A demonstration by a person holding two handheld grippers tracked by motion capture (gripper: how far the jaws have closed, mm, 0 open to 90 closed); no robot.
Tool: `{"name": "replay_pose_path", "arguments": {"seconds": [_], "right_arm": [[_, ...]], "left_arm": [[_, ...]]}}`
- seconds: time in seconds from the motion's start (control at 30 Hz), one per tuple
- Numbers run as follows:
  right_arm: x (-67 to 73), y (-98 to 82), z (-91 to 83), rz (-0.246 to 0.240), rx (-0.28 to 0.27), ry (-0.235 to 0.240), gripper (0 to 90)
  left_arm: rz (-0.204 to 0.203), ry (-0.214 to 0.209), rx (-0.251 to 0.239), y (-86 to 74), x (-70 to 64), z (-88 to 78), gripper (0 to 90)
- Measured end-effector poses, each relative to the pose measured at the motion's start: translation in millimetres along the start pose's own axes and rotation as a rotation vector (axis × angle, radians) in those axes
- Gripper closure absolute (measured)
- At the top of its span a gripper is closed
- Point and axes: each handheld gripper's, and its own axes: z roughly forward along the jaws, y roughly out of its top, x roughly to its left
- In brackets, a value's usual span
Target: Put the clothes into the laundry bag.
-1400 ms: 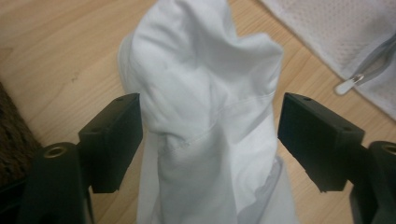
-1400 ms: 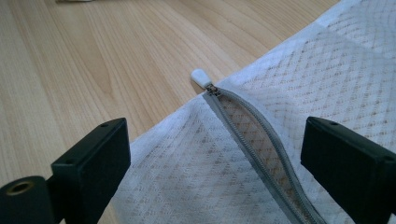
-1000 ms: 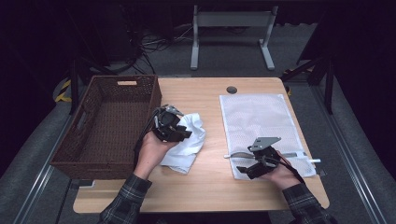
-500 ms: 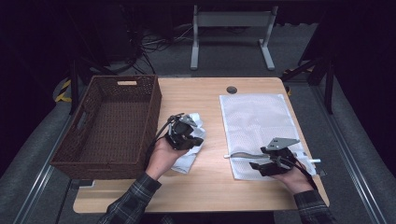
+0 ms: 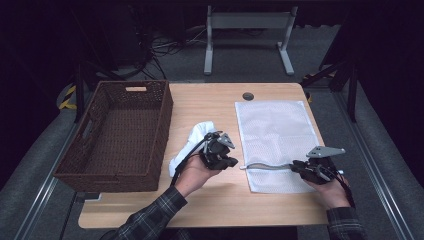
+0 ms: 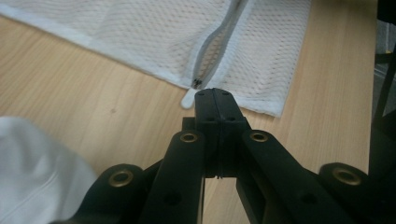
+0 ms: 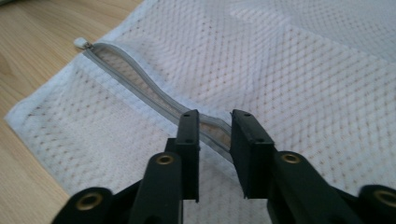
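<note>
A white mesh laundry bag [image 5: 276,137] is laid flat on the right half of the counter [image 5: 220,200], its grey zipper [image 5: 267,166] running along the near edge and bulged partly open. The left gripper [image 5: 231,161] is held low by a forearm in a plaid sleeve, pointed rightward at the zipper's white pull tab [image 6: 187,99], its jaws pressed together just short of the tab. The right gripper [image 5: 296,168] is held low at the bag's near right corner, pointed leftward; its jaws have just been closing and are seen slightly apart astride the zipper. A crumpled white cloth [image 5: 192,141] lies behind the left hand, beside a brown wicker basket [image 5: 95,150].
</note>
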Motion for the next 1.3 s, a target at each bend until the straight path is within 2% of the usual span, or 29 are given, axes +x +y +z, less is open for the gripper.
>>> {"name": "replay_pose_path", "arguments": {"seconds": [0.1, 0.3, 0.53, 0.67, 0.73, 1.07, 1.3], "right_arm": [[-9.5, -1.7, 1.2, -0.006, 0.021, -0.033, 90.0], [-21.8, -3.2, 5.7, 0.006, 0.042, -0.062, 90.0], [-37.3, -3.8, 9.3, 0.027, 0.051, -0.093, 90.0], [-42.1, -5.5, 10.7, 0.036, 0.058, -0.102, 90.0], [-43.6, -5.9, 10.1, 0.045, 0.059, -0.106, 90.0], [-43.8, -8.6, 15.7, 0.034, 0.101, -0.105, 90.0], [-42.5, -8.5, 15.9, 0.030, 0.106, -0.099, 90.0]], "left_arm": [[0.024, -0.021, 0.019, 3.2, -7.8, 12.7, 90.0], [0.064, -0.040, 0.055, 6.5, -18.4, 33.8, 90.0], [0.086, -0.057, 0.088, 8.2, -26.5, 55.3, 90.0], [0.090, -0.065, 0.084, 10.5, -29.8, 63.3, 90.0], [0.103, -0.068, 0.089, 12.3, -31.2, 68.9, 90.0], [0.098, -0.069, 0.129, 8.5, -31.9, 84.2, 90.0], [0.085, -0.067, 0.129, 7.7, -29.3, 83.6, 90.0]]}}
